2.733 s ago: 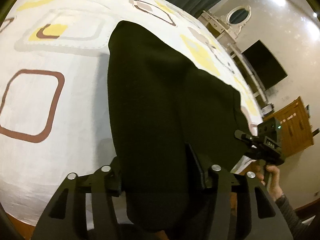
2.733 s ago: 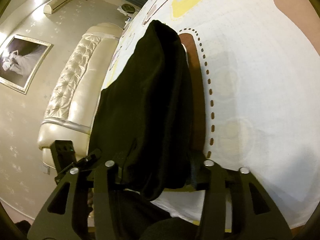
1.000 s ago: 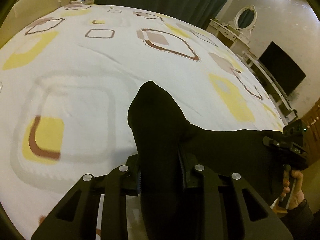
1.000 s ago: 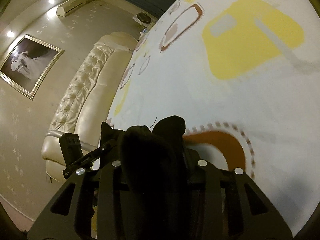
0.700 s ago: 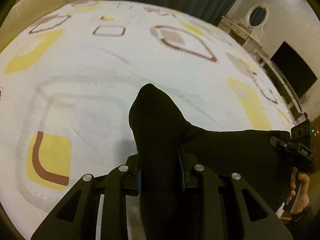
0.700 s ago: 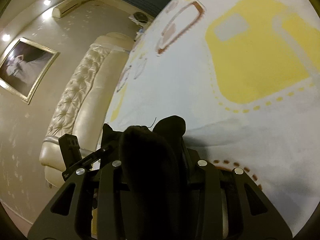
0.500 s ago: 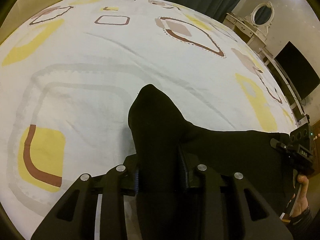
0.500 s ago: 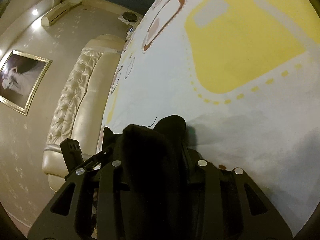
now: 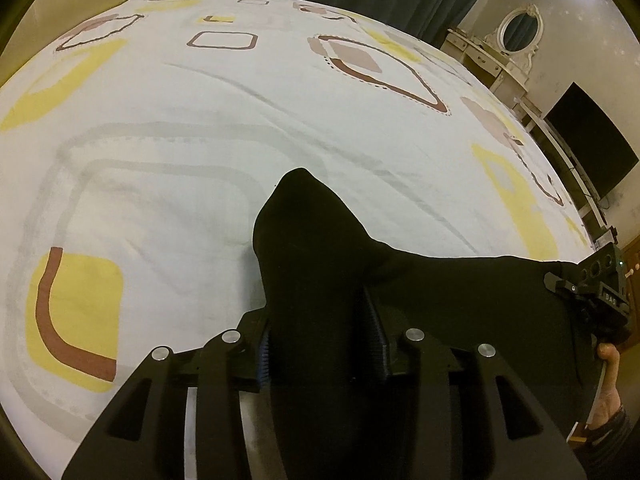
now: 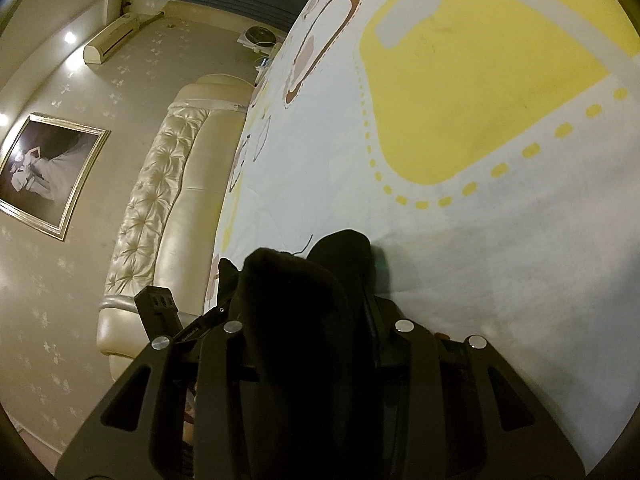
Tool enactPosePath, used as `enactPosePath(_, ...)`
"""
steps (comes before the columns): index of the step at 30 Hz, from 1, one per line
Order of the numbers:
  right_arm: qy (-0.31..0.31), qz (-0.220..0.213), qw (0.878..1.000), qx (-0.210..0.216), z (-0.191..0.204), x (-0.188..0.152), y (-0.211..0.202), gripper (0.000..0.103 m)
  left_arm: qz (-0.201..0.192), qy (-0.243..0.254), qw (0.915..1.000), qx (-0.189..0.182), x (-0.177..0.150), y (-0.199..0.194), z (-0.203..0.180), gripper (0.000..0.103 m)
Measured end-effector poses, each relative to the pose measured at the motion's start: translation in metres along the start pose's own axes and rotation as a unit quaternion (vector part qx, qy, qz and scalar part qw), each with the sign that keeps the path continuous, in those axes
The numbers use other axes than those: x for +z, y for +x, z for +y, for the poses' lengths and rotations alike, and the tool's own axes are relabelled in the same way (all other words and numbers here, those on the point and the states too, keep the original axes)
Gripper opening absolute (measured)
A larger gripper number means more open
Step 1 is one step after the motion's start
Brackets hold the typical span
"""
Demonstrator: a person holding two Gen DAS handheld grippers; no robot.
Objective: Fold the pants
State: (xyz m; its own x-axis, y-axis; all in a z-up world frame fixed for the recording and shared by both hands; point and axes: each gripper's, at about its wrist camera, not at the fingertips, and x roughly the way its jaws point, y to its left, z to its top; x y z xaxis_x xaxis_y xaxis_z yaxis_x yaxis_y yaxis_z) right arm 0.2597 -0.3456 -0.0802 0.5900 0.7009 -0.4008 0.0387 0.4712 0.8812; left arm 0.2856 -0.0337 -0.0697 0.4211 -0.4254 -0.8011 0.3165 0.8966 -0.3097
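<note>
Two grippers carry one pair of black pants between them over a bed spread with a white sheet printed in yellow and brown squares. In the left wrist view, the left gripper has a thick bunch of the dark cloth between its ribbed pads; its jaws have just been opening, though the fabric fills the gap and whether the pads press on it cannot be told. From there the pants stretch level across to the right gripper, held in a hand at the frame's right edge. The folded edge looks low, close over the sheet. In the right wrist view, the right gripper stands at a narrow setting, clamped on its own bunch of the pants, with a loose thread showing at the top; beyond lie the sheet and a tufted cream headboard. To finish this lay-down well, I judge both ends should settle together, kept taut so the fold lands flat, and the right side should let go only once the cloth rests on the bed. No containers appear in either view.
</note>
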Motion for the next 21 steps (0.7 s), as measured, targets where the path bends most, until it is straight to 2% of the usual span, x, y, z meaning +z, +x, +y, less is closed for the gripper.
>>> enactPosePath(6,0.010,0.005,1.000,0.004,0.002,0.002,0.000,0.037,0.002,-0.002,1.0000,-0.004,0.000,-0.001,0.001,0.044)
enactPosePath(7,0.012,0.006,1.000,0.004,0.002,0.003,-0.001,0.040,0.002,-0.005,1.0000,-0.004,0.000,-0.002,0.002,0.050)
enactPosePath(8,0.016,0.005,1.000,0.004,0.004,0.002,-0.002,0.044,-0.001,-0.010,1.0000,-0.001,0.000,-0.004,0.004,0.062)
enactPosePath(10,0.022,0.002,1.000,0.004,0.007,0.000,-0.009,0.052,-0.015,-0.024,0.9996,0.006,-0.002,-0.013,0.009,0.076)
enactPosePath(11,0.023,-0.005,1.000,0.003,0.010,-0.003,-0.017,0.059,-0.022,-0.032,0.9992,0.006,-0.004,-0.019,0.012,0.077)
enactPosePath(14,0.022,-0.023,0.999,-0.004,0.014,-0.011,-0.038,0.070,-0.026,-0.046,0.9985,-0.008,-0.017,-0.038,0.022,0.081)
enactPosePath(21,0.013,-0.045,0.999,-0.027,0.012,-0.058,-0.103,0.074,-0.020,-0.111,0.9926,-0.044,-0.069,-0.083,0.051,0.083)
